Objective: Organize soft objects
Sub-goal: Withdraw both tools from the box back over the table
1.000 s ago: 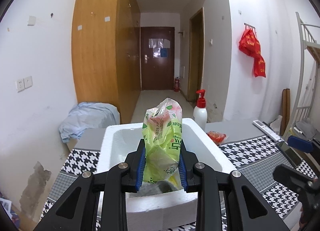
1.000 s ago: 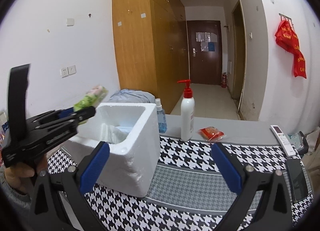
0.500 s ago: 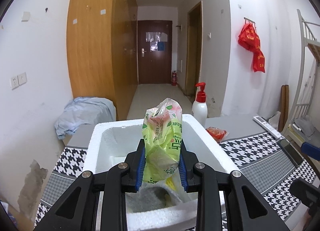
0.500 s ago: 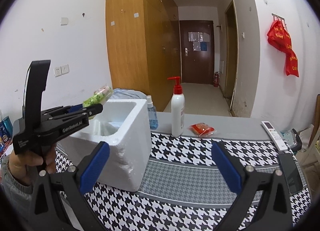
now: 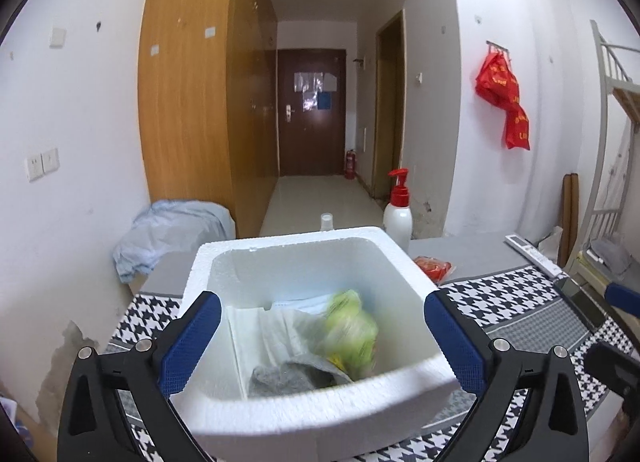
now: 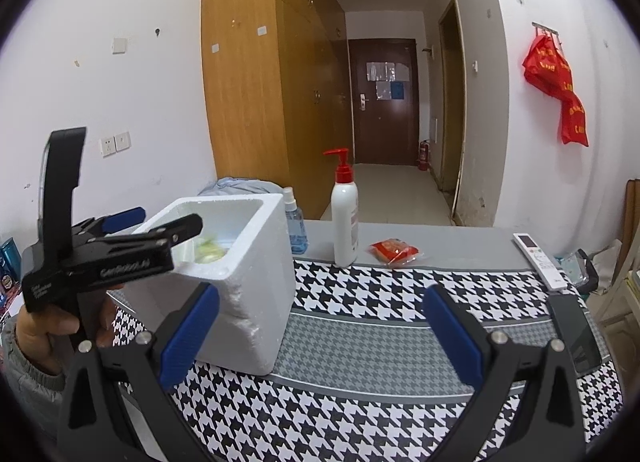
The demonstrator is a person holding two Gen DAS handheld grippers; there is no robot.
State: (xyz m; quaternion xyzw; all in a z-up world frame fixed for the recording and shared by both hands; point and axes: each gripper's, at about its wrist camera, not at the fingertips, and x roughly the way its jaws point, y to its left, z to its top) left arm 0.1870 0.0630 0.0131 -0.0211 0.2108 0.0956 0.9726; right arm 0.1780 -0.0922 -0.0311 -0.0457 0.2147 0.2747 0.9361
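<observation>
Now spread wide over the foam box (image 5: 304,414), left gripper (image 5: 320,334) empty; green packet (image 5: 352,328) lying blurred inside, just ahead between the jaws (long axis unclear). Right gripper (image 6: 320,326) likewise open, red packet (image 6: 394,250) well ahead, slightly right.

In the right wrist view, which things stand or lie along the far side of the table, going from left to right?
Foam box → blue spray bottle → white pump bottle → red packet → white remote control.
</observation>
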